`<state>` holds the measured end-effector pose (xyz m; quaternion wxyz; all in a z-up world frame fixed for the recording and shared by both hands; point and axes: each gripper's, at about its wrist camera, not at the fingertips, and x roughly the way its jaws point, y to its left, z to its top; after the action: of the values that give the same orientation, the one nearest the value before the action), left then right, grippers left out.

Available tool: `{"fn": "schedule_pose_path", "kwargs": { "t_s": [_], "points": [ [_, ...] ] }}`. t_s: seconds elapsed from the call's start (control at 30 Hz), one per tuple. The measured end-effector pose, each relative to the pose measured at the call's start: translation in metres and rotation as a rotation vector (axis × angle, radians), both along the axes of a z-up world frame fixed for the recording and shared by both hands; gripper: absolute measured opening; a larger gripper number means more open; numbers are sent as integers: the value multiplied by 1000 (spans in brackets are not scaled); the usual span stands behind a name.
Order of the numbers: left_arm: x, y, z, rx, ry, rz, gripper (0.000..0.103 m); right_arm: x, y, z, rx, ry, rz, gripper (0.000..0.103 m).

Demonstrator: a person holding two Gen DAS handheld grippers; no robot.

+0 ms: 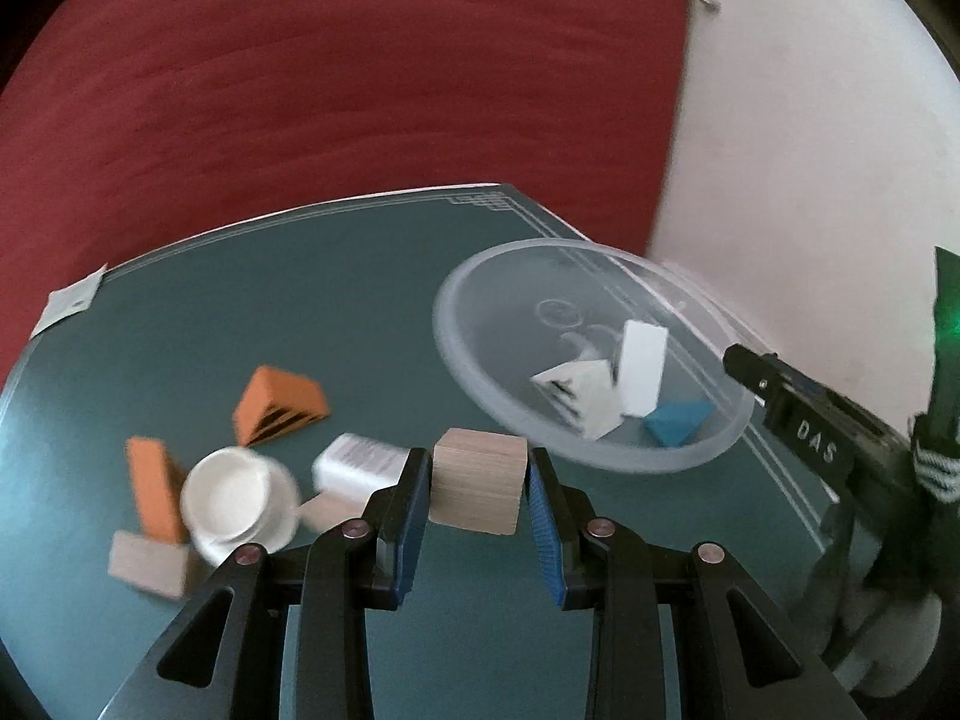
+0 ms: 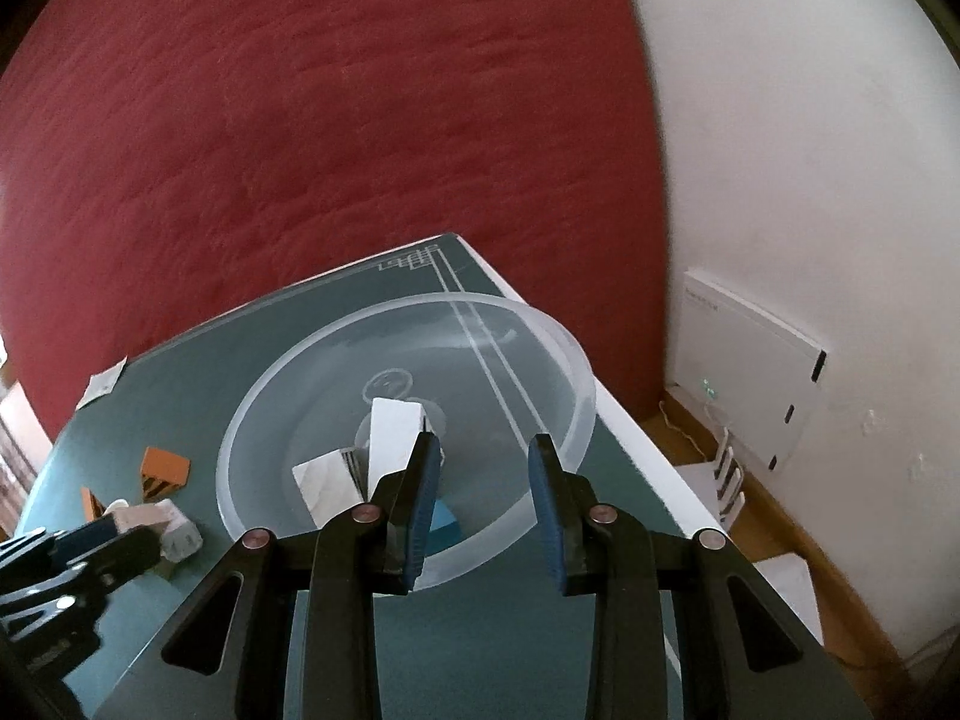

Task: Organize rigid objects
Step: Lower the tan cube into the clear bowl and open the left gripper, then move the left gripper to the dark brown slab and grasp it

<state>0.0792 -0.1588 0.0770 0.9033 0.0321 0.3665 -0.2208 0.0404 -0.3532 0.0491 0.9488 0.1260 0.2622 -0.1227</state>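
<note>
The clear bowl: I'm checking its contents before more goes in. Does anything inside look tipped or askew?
Yes. In the clear plastic bowl, the white rectangular block stands on end, leaning, and the white wedge block lies tilted against it. The blue wedge block rests flat nearby.

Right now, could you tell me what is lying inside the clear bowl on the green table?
Inside the clear bowl lie a tall white block, a white wedge with dark stripes and a blue wedge. In the right wrist view the right gripper hides most of the blue wedge.
</note>
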Motion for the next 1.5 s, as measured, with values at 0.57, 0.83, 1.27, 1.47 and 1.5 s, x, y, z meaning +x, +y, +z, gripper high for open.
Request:
{"fn": "schedule_pose_path", "kwargs": {
  "t_s": [0.57,0.83,1.27,1.47,1.5],
  "points": [
    [28,-44,-3,-4,-4,-47,66,1,-10,-3,48,3,-21,32],
    [22,-33,-6,10,-34,8,75,0,-7,-2,44,-5,-12,32],
    [1,-4,-3,31,-73,92,89,-1,2,-2,20,-25,25,32],
    [-8,16,-4,37,-82,142,89,-2,5,-1,9,-29,34,33],
    [-10,20,-4,37,-83,154,89,-2,5,-1,8,-30,35,33]
  ]
}}
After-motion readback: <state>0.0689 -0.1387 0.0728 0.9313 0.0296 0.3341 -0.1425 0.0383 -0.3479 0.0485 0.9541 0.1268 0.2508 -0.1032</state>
